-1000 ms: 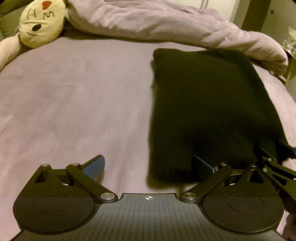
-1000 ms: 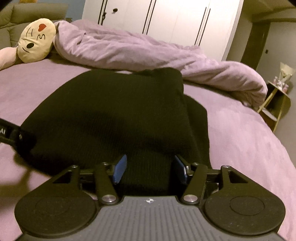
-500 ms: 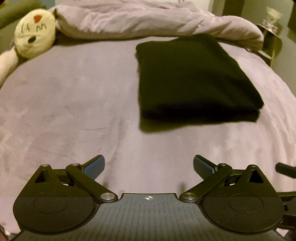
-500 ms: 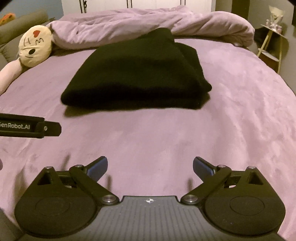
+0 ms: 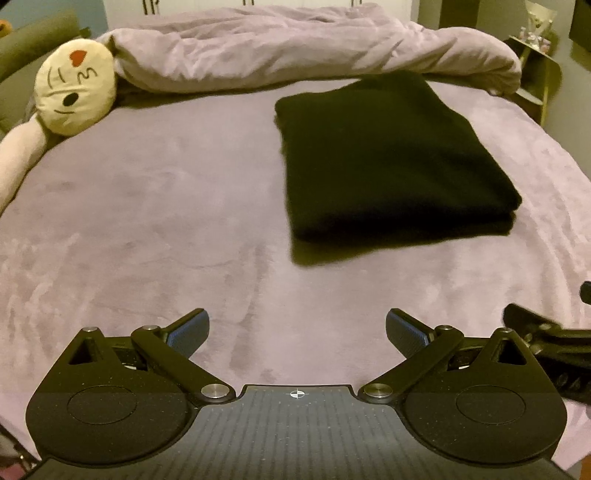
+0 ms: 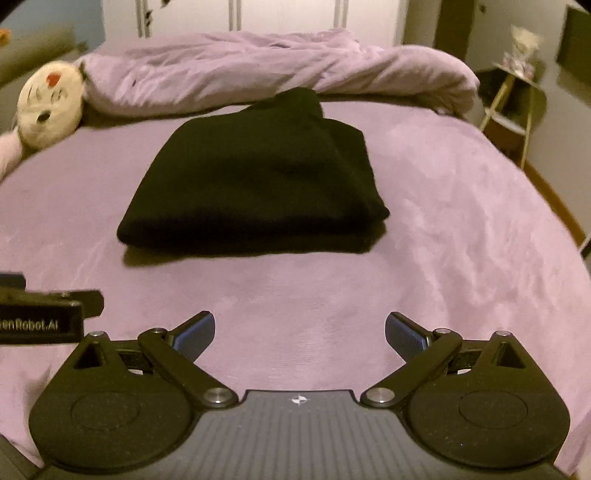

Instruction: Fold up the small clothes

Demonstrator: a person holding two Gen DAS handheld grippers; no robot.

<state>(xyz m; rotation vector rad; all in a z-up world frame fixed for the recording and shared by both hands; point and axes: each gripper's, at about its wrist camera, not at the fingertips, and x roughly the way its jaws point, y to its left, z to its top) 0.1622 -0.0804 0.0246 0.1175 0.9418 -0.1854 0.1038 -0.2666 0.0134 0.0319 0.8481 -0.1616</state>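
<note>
A black knitted garment [image 5: 388,158] lies folded into a thick rectangle on the purple bed cover [image 5: 166,206]; it also shows in the right wrist view [image 6: 255,181]. My left gripper [image 5: 297,330] is open and empty, held back from the garment's near edge, to its left. My right gripper [image 6: 299,332] is open and empty, well short of the garment's near edge. The right gripper's body [image 5: 546,339] shows at the right edge of the left wrist view, and the left gripper's body [image 6: 44,314] at the left edge of the right wrist view.
A bunched purple duvet [image 5: 295,44] lies across the far side of the bed. A cream plush toy [image 5: 74,92] with a face rests at the far left. A small side table [image 6: 513,92] stands beyond the bed's right edge. White wardrobe doors [image 6: 295,14] are behind.
Both grippers have pulled back from the garment, leaving it folded on the bed. The right gripper, narrow at the garment's edge a second ago, has opened wide.
</note>
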